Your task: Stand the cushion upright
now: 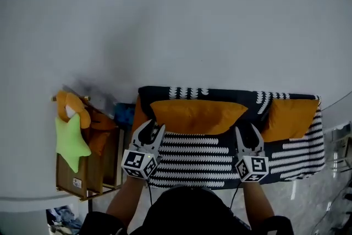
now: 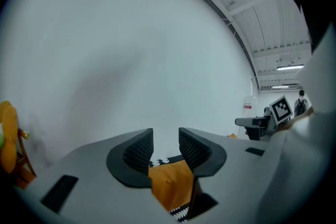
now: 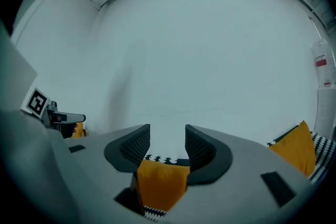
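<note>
A long orange cushion (image 1: 198, 115) stands on its edge on the sofa's black-and-white patterned cover (image 1: 209, 165), leaning back against the white wall. My left gripper (image 1: 153, 128) hovers in front of its left end and my right gripper (image 1: 248, 130) in front of its right end. Neither touches it. In the left gripper view the left gripper (image 2: 165, 141) has a narrow gap with only wall showing between the pads, and the cushion (image 2: 170, 186) lies below. The right gripper (image 3: 168, 139) looks the same, with the cushion (image 3: 160, 183) beneath it.
A second orange cushion (image 1: 289, 118) leans at the sofa's right end and shows again as a cushion (image 3: 296, 149) in the right gripper view. Left of the sofa stands a wooden rack (image 1: 82, 173) with a green star plush (image 1: 71, 140) and an orange plush (image 1: 69, 104).
</note>
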